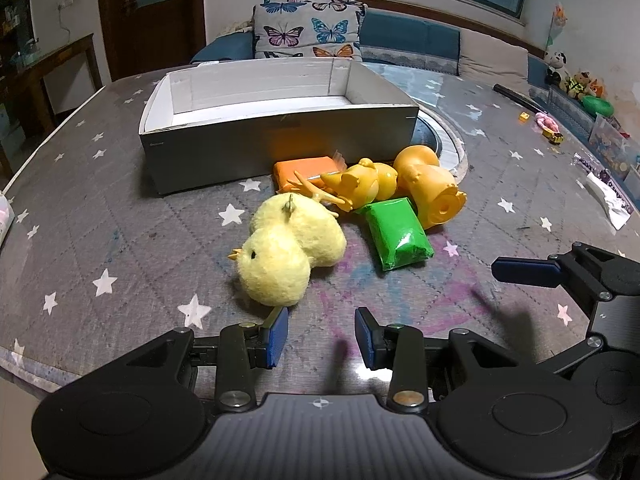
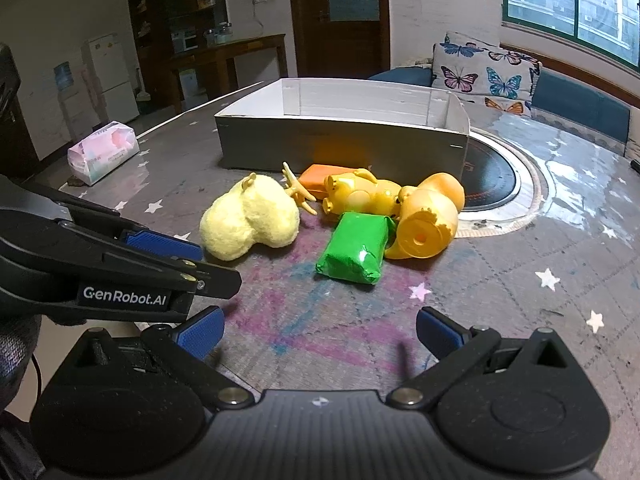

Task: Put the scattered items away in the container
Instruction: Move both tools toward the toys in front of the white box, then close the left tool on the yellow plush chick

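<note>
A fluffy yellow plush chick point(image 1: 286, 250), green wrapped block point(image 1: 396, 238) and orange plastic toys point(image 1: 430, 190) are seen mid-frame, before the empty grey cardboard box point(image 1: 280, 148). Left gripper point(image 1: 322, 336) and right gripper point(image 2: 318, 332) are held agape, empty.

1. Indoor light is dim and slightly cool; both views are soft and mildly grainy.
2. Glare pools on the glossy table cover point(image 2: 560, 168) below the window point(image 2: 576, 4).
3. Blurred finger shadows fall on the cover beside the left gripper point(image 1: 321, 336).
4. Fisheye bending curves the edges; corners go black.
</note>
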### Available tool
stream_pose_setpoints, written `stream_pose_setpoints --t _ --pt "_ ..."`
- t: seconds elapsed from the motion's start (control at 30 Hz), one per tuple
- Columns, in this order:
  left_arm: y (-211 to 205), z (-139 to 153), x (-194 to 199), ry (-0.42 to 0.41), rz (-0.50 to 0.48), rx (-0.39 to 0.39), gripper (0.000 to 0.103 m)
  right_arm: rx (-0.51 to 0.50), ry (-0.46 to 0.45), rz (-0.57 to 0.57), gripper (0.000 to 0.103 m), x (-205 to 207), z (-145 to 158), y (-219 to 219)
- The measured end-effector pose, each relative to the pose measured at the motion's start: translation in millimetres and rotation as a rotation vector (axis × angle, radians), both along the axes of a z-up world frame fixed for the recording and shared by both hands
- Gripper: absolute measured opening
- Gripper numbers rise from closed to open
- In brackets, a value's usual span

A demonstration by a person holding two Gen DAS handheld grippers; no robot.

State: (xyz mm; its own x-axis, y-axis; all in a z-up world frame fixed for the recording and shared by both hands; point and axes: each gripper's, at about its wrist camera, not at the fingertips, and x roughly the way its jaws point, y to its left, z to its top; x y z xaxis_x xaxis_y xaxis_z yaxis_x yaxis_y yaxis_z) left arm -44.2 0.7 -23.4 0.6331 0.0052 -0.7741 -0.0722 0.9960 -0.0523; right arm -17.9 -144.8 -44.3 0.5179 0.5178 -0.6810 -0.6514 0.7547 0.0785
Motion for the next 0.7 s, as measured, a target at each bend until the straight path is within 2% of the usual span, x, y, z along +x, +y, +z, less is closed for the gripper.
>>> stream_pose_setpoints --t 0.7 --pt "11 4 3 -0.002 0.027 -0.012 0.039 0.006 -0.032 0.077 0.103 4 4 17"
